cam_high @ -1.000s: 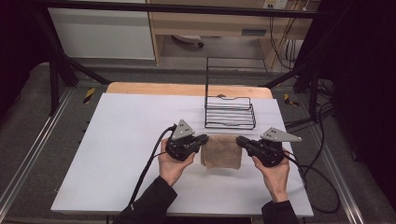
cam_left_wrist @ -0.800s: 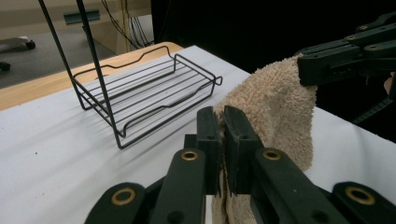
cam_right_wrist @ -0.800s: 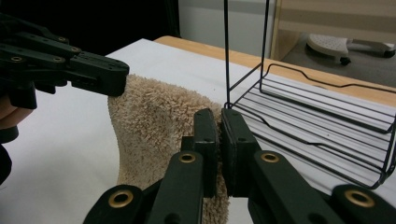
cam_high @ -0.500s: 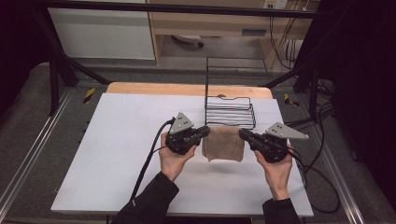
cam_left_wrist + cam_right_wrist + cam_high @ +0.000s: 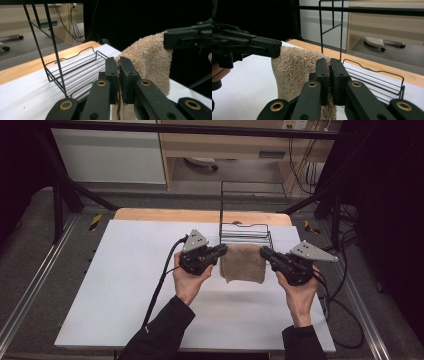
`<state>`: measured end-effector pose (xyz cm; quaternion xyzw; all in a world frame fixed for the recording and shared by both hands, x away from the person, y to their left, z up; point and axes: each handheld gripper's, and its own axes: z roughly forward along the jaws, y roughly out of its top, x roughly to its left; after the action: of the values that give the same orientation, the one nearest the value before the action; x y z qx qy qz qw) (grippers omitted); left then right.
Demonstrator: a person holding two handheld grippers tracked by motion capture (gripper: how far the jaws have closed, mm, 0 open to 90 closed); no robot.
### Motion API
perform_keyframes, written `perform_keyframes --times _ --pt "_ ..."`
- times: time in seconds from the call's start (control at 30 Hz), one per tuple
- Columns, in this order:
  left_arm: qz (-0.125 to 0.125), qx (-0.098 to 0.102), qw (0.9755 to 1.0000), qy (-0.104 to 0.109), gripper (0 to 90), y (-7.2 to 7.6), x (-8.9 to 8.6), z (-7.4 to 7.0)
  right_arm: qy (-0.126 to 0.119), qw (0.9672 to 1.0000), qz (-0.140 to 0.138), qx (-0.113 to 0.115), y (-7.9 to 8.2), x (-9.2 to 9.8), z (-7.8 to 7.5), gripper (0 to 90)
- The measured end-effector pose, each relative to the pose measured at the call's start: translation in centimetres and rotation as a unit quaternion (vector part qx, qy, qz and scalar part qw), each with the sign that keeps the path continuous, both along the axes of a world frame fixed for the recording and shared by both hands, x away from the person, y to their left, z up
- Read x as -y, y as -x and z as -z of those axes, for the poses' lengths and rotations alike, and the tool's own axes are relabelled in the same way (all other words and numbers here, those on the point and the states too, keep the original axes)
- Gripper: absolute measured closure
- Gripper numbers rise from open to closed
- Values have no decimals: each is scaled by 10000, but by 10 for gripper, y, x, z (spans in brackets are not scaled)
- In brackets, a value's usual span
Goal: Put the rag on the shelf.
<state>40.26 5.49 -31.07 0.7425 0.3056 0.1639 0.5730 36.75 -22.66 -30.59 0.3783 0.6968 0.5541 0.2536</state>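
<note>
Between your two grippers, a folded beige towel hangs clear of the table, just short of the wire rack.

Your left gripper (image 5: pixel 220 251) has its jaws pressed together on the towel's (image 5: pixel 243 263) left top corner, and your right gripper (image 5: pixel 264 253) pinches the opposite corner the same way; the left gripper view shows the terry cloth squeezed between the black pads (image 5: pixel 126 72). The towel droops between them above the white table cover (image 5: pixel 115 285), with the black wire rack (image 5: pixel 245 234) just beyond it. You look to be in the carrying step, towel lifted and headed for the rack. Next, I'd judge, you need both hands travelling forward level and together, keeping the cloth taut enough that its lower edge clears the rack's front rail before you lower it.
</note>
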Motion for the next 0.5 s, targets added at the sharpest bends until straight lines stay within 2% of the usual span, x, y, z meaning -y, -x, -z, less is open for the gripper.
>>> perform_keyframes --times 0.2,0.5 --pt "-62 88 9999 81 852 -7 4 -13 -44 9999 81 110 -4 1 -9 860" --pt "-61 178 9996 233 851 -14 8 -25 -159 9994 179 257 -9 6 -21 860"
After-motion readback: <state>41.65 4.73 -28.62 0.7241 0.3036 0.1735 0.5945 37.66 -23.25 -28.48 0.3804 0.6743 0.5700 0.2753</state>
